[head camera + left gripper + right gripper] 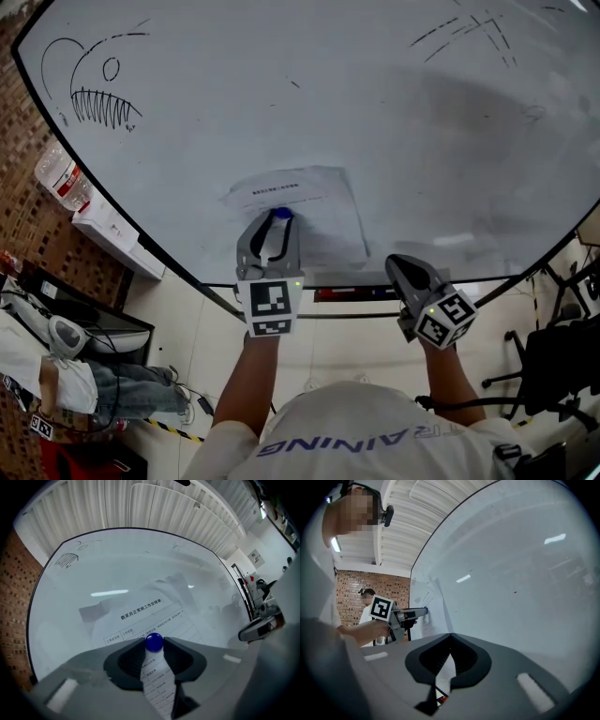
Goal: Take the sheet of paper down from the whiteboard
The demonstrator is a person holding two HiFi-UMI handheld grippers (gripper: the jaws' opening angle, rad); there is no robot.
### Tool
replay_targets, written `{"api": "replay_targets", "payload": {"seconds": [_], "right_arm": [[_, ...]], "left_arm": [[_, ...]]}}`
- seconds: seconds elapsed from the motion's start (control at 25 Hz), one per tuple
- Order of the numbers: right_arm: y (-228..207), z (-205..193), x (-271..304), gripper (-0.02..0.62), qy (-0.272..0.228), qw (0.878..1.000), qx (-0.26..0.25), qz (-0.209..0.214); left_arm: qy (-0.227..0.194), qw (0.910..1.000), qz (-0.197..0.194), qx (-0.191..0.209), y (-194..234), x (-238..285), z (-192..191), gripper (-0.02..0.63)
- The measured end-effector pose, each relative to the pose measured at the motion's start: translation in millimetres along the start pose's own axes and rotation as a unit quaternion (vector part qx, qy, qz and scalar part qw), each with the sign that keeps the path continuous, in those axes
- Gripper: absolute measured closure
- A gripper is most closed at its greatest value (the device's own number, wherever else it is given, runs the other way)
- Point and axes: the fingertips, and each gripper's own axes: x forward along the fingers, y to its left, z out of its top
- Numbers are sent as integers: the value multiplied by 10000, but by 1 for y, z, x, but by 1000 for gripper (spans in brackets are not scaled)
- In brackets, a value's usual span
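Note:
A printed sheet of paper [314,202] lies flat against the whiteboard [375,122], low and near the middle. A round blue magnet [281,215] sits on the sheet's lower left part. My left gripper [279,217] points at the board and is shut on that magnet. In the left gripper view the blue magnet [153,642] is pinched between the two jaw tips, with the sheet of paper [154,613] behind it. My right gripper [405,269] hangs to the right of the sheet, short of the board, shut and holding nothing [450,635].
A fish sketch [94,89] is drawn at the board's upper left. The board's tray [356,293] runs under the sheet. Water bottles [61,178] stand at the left, an office chair [553,366] at the right. A person [66,375] sits at the lower left.

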Motion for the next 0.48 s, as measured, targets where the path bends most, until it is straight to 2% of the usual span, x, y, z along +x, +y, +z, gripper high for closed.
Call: {"api": "replay_targets", "payload": {"seconds": [0.16,0.36,0.48], "right_arm": [[0,-5,9,588,128,9998,-132,108],[-1,-16,28,582,577,9944,-888,55],[-2,-31,42,502,1050,9871,-1211,71]], "left_arm": [[-53,9999,-66,-119,2,1,1,477],[-63,9995,-158,-257,2,0,0,477],[-63,9994,-178,-293,2,0,0,477]]}}
